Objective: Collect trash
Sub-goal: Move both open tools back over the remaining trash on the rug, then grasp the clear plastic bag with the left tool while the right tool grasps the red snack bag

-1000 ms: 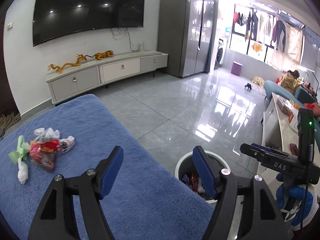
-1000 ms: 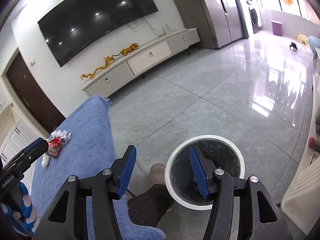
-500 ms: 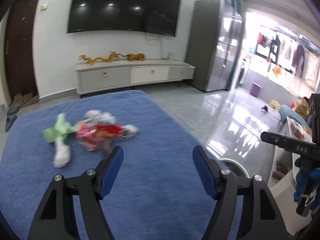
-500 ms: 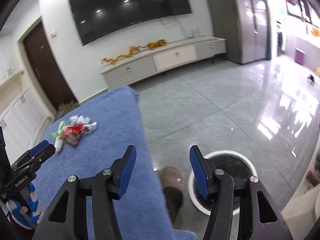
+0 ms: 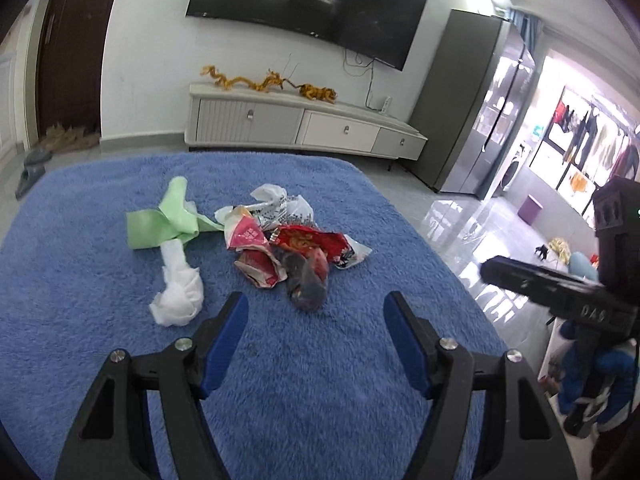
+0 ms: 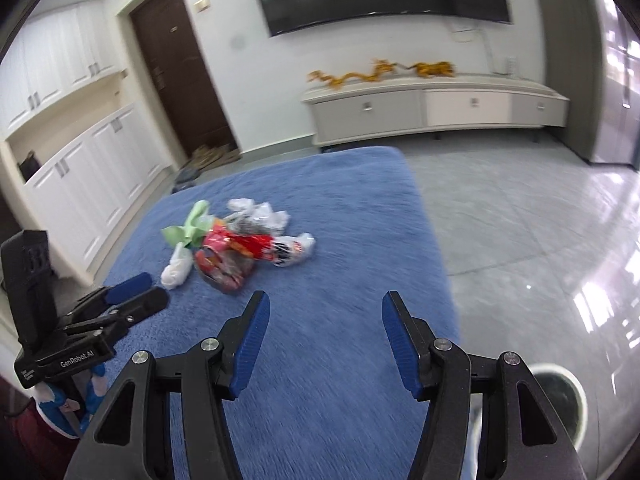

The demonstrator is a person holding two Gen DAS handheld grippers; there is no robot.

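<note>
From the left wrist we look low and close across the blue bench [image 5: 100, 280] toward the TV wall. From the right wrist we sit farther back, facing the same wall. Both views share the trash pile [image 5: 260, 248] [image 6: 236, 248].

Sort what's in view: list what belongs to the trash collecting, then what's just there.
Job:
green plastic scrap
white tissue wad
white plastic bag
red snack wrappers
trash bin
left gripper, open
right gripper, open

Just there:
blue blanket
TV
TV cabinet
golden dragon ornament
</note>
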